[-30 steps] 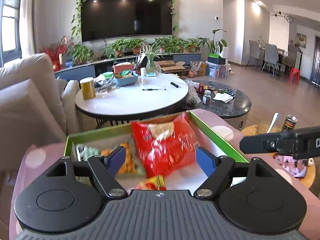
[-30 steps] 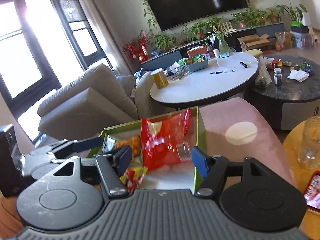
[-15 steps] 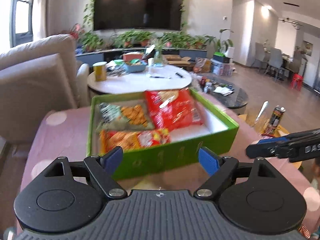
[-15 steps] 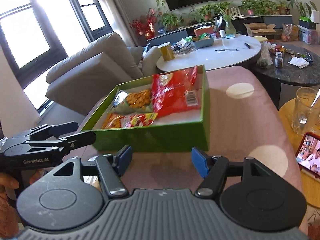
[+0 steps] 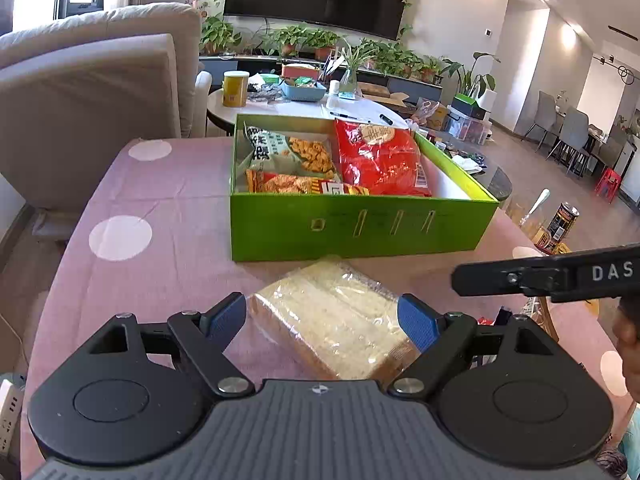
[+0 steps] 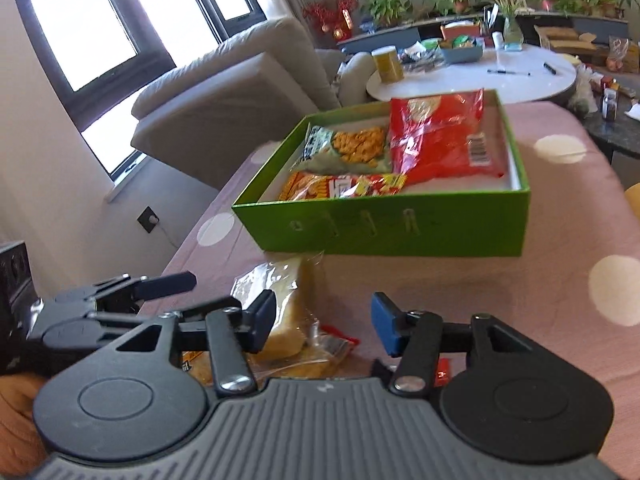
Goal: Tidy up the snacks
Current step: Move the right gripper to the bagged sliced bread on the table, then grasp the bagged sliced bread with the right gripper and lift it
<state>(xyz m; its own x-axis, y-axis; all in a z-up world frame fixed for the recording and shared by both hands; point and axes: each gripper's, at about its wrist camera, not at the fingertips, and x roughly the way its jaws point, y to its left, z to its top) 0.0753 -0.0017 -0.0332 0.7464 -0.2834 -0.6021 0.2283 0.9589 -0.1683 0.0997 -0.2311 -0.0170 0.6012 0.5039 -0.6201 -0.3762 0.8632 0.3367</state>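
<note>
1. Sunlight is pouring across a living room with a pink dotted tabletop (image 5: 168, 248), where a green box (image 5: 360, 224) is sitting with three snack bags already lying inside.
2. Just in front of the box, a clear-wrapped loaf of sliced bread (image 5: 336, 316) is lying on the cloth, its long axis running diagonally from the box toward the near right.
3. Hovering over it, the left gripper (image 5: 322, 318) is standing released, its blue pads flanking the loaf without visibly pressing; it is the nearer one.
4. Off to the side, the right gripper (image 6: 323, 320) is holding nothing; its jaws have just been closing, with bare cloth between them and the bread beside its left pad.
5. Smaller packets (image 6: 328, 346) near the bread are being cut off by the gripper bodies, so I cannot make them out.
</note>
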